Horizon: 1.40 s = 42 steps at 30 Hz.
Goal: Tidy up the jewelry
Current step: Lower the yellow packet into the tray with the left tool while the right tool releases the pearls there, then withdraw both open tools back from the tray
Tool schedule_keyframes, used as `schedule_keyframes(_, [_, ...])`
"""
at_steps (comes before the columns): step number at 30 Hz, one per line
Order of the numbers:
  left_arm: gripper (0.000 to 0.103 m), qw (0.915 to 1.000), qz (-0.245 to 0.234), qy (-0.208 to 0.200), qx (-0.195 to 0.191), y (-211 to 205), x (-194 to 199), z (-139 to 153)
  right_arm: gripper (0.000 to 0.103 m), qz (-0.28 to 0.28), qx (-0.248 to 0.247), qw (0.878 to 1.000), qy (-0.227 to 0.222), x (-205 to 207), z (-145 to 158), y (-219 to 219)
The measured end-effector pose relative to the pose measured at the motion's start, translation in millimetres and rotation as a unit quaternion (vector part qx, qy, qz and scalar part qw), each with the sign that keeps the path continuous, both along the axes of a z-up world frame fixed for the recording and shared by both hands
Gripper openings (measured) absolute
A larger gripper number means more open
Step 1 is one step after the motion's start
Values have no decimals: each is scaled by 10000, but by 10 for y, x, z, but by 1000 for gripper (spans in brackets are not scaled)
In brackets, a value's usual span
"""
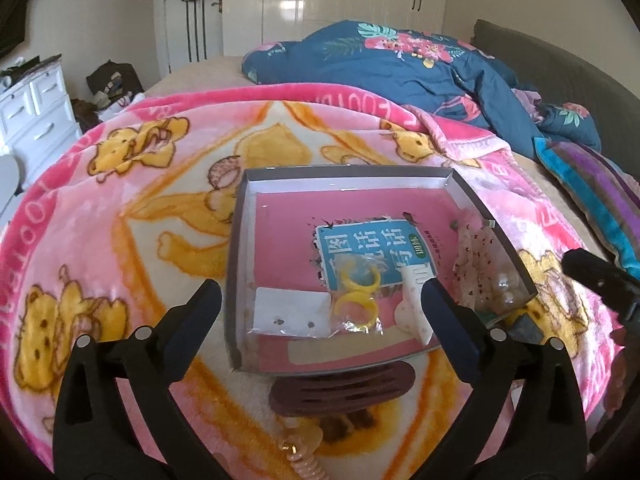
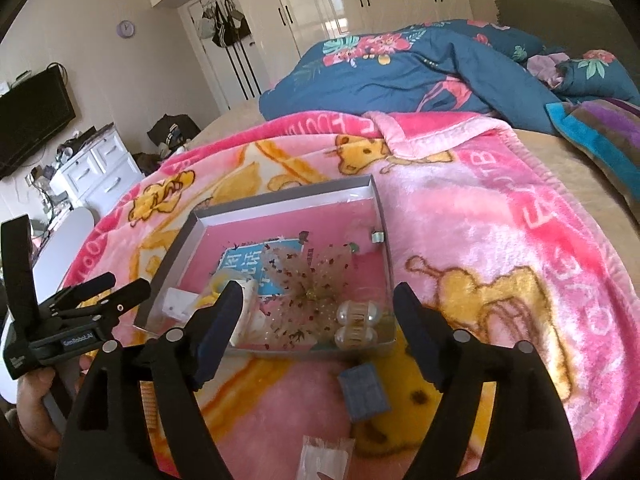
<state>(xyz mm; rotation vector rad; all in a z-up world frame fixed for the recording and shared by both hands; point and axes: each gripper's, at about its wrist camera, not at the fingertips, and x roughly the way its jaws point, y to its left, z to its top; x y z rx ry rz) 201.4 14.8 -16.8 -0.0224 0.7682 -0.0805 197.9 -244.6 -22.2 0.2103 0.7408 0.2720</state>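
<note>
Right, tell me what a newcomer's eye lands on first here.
The pink cartoon-bear blanket spread over the bed, filling both views. On it sits a shallow grey tray with yellow rings at its near left and pearl beads at its near right. Behind, a crumpled navy floral duvet.

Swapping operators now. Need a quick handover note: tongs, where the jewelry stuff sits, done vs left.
Left tongs: open, nothing held, hanging over the near edge of the tray.
Right tongs: open, nothing held, over the tray's near right corner.
In the tray: yellow rings in a clear bag, white earring card, speckled bow, pearl clips.
Outside it, on the pink blanket: dark brown hair clip, pink coil tie, small blue box, clear packet.
Done: several pieces boxed.
Left: probably bring in the four loose items.
</note>
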Motion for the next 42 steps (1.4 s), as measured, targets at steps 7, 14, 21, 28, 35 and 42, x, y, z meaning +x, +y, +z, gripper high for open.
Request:
schedule_keyframes(7, [94,10000,18,-62,71,-28,-155,68,84,-65,50,9998,-205,-193,170,-79])
schedule_keyframes(14, [93,9998,-7,-209,-4,-51,-387,195,87,-77,-42,9993,-355,-387,293,-124])
schedule_keyframes(21, [94,9996,-5,-260,-66,-39,-572,293,87,-55,-27,9989,-473,-559,422,-149])
schedule_keyframes(28, [94,9992,-42,-391,47,-50,-786,446,88,-10,-3,9979,-655,-743,596,-173])
schedule_keyframes(35, [94,9985,39,-537,59,-35,-981,591,88,99,-75,9967,-805,-920,747,-178])
schedule_keyframes(42, [94,9981,-15,-612,86,-42,-1194,691,94,68,-246,9946,-1005,-1138,847,-206])
